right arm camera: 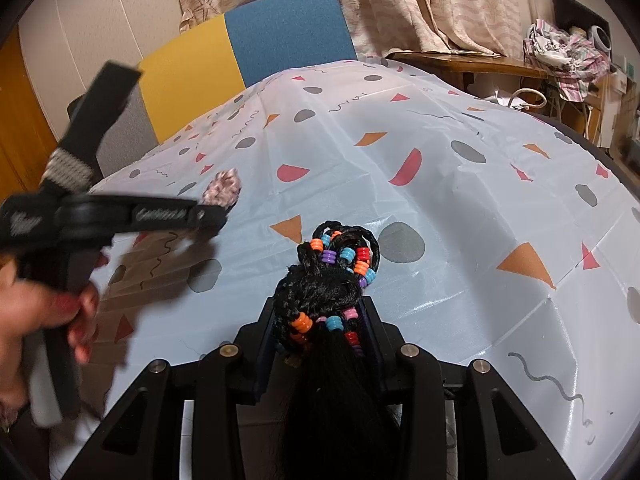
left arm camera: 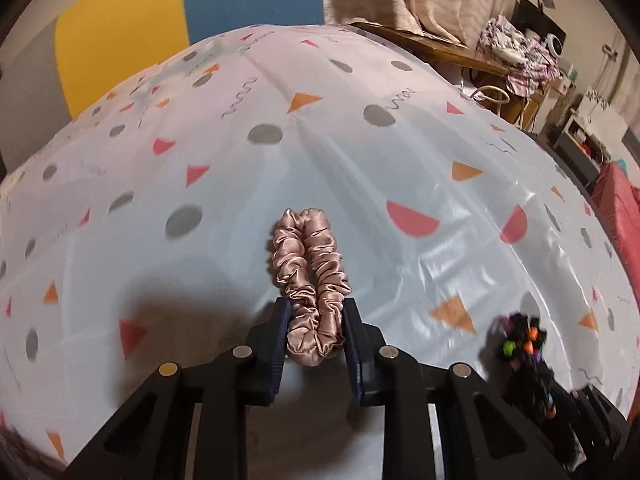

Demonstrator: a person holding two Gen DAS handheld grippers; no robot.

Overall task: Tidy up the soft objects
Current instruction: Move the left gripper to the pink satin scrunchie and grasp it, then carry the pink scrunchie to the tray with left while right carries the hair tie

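Observation:
My left gripper (left arm camera: pixel 316 312) is shut on a pink satin scrunchie (left arm camera: pixel 310 276), which sticks out forward between the fingers above the patterned tablecloth (left arm camera: pixel 400 160). My right gripper (right arm camera: pixel 320 312) is shut on a black braided hairpiece with coloured beads (right arm camera: pixel 336 272); its loose black hair hangs back under the gripper. In the right wrist view the left gripper (right arm camera: pixel 216 212) shows blurred at the left, with the scrunchie (right arm camera: pixel 224 188) at its tip. The beaded hairpiece also shows in the left wrist view (left arm camera: pixel 524 344) at the lower right.
The table is covered by a white plastic cloth (right arm camera: pixel 440 184) with coloured shapes. A yellow and blue chair back (right arm camera: pixel 248 44) stands behind it. A wooden side table (right arm camera: pixel 460 60) with crumpled cloth (right arm camera: pixel 568 52) is at the far right, before curtains.

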